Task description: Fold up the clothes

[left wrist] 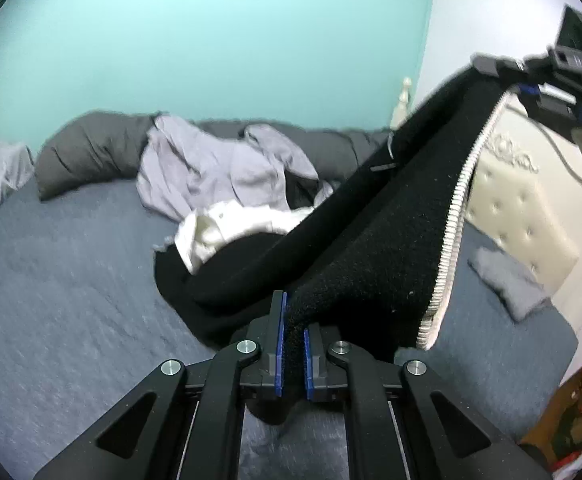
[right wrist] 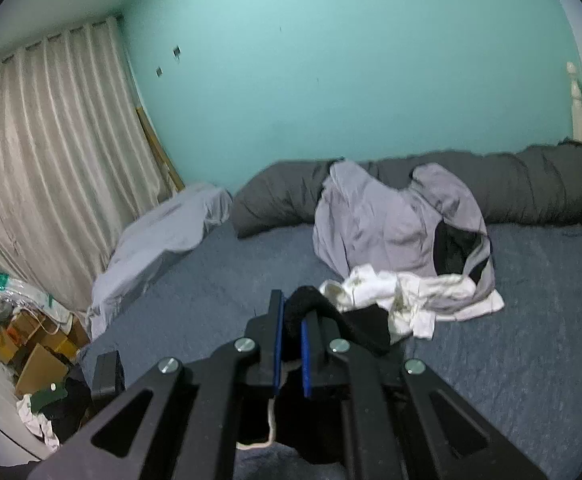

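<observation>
A black fleece jacket (left wrist: 371, 248) with a white zipper (left wrist: 457, 208) hangs stretched between both grippers above the bed. At the bottom of the left wrist view, my left gripper (left wrist: 294, 312) is shut on the jacket's lower edge. My right gripper (left wrist: 531, 90) holds the other end high at the upper right. In the right wrist view, the right gripper (right wrist: 291, 312) is shut on a bunch of the black jacket (right wrist: 355, 320), and the rest droops below it. Behind lies a pile made of a lilac garment (right wrist: 379, 224) and a white garment (right wrist: 403, 296).
The bed has a blue-grey cover (left wrist: 71, 280) and a dark grey rolled duvet (right wrist: 531, 188) along the turquoise wall. A cream tufted headboard (left wrist: 531, 208) and a small folded grey item (left wrist: 507, 280) are on the right. A curtain (right wrist: 51, 160) and floor clutter (right wrist: 31, 340) are on the left.
</observation>
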